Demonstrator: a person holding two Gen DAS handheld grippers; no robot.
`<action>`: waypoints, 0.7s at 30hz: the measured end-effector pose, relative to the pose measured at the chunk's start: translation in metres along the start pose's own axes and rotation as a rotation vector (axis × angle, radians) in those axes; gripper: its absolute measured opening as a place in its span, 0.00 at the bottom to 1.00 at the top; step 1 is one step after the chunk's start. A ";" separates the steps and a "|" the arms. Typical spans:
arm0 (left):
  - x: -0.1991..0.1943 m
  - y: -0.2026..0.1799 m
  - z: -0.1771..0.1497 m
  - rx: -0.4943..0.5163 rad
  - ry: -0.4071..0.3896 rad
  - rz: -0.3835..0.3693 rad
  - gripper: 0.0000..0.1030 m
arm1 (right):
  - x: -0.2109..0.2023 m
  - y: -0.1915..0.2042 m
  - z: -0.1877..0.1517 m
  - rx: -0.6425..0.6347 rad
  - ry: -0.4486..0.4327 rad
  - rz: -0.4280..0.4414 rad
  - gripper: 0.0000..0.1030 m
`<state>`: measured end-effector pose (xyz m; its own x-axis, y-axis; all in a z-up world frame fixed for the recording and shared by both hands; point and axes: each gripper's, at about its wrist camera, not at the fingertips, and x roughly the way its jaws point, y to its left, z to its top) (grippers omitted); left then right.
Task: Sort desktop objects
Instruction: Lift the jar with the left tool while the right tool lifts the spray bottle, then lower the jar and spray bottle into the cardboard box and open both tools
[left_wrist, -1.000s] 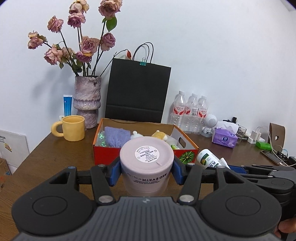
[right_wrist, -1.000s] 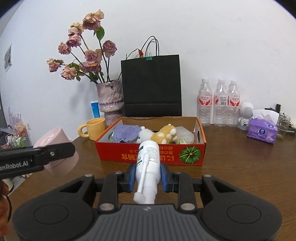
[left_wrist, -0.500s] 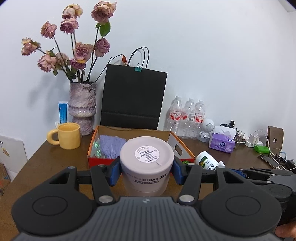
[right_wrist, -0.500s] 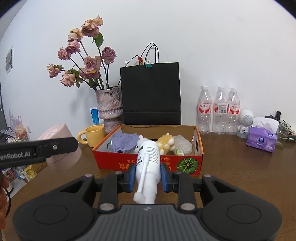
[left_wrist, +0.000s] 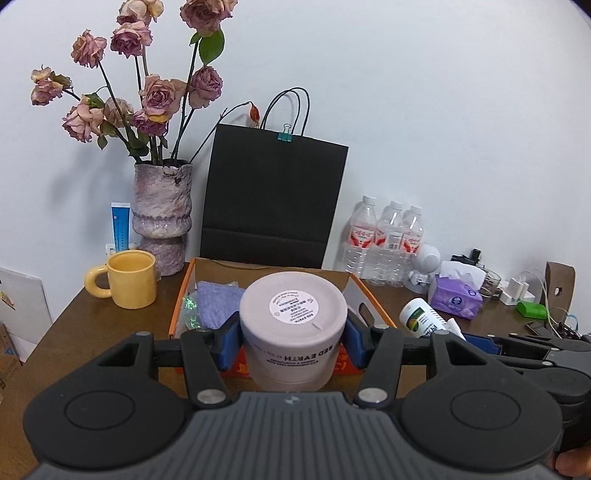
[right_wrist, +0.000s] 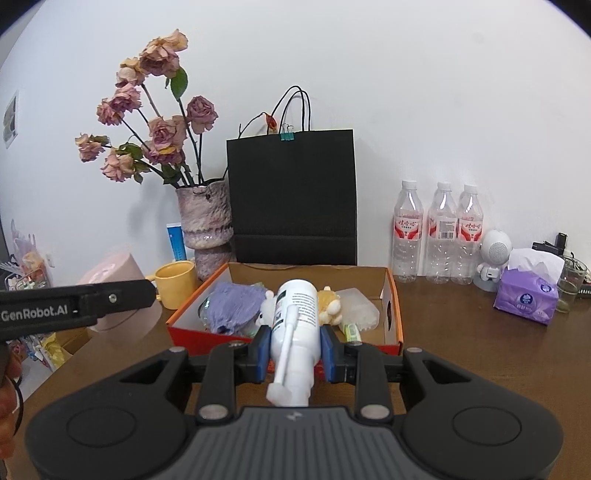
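Observation:
My left gripper (left_wrist: 293, 341) is shut on a pale pink round jar (left_wrist: 293, 325) that stands upside down between the blue pads, its labelled base facing up. My right gripper (right_wrist: 295, 347) is shut on a white pump bottle (right_wrist: 295, 328), nozzle pointing back toward the camera. Both are held above the wooden table, just in front of an orange cardboard box (right_wrist: 391, 295) holding a purple cloth (right_wrist: 232, 306), small plush toys (right_wrist: 330, 302) and a clear packet. In the right wrist view the pink jar (right_wrist: 118, 273) and left gripper arm show at the left.
Behind the box stand a black paper bag (left_wrist: 273, 199), a vase of dried roses (left_wrist: 162, 214), a yellow mug (left_wrist: 129, 278) and three water bottles (right_wrist: 439, 232). A purple tissue pack (right_wrist: 526, 301), a small white robot figure and chargers lie at the right.
Both grippers have risen and drawn back a little with their loads; the box and table now sit lower and farther in view. Neither grip has changed.

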<state>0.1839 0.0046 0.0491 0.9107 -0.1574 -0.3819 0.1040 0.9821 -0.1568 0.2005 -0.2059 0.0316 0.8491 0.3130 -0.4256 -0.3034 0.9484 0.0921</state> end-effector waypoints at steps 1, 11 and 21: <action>0.003 0.001 0.002 0.002 0.002 0.003 0.54 | 0.004 0.000 0.002 -0.001 0.003 -0.001 0.26; 0.046 0.012 0.027 0.004 0.037 0.034 0.54 | 0.049 -0.012 0.025 0.004 0.054 0.000 0.26; 0.117 0.033 0.030 -0.004 0.126 0.062 0.54 | 0.133 -0.032 0.034 0.020 0.169 -0.013 0.26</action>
<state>0.3063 0.0212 0.0267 0.8581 -0.1084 -0.5019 0.0470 0.9900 -0.1333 0.3380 -0.1928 0.0028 0.7676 0.2892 -0.5719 -0.2826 0.9537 0.1030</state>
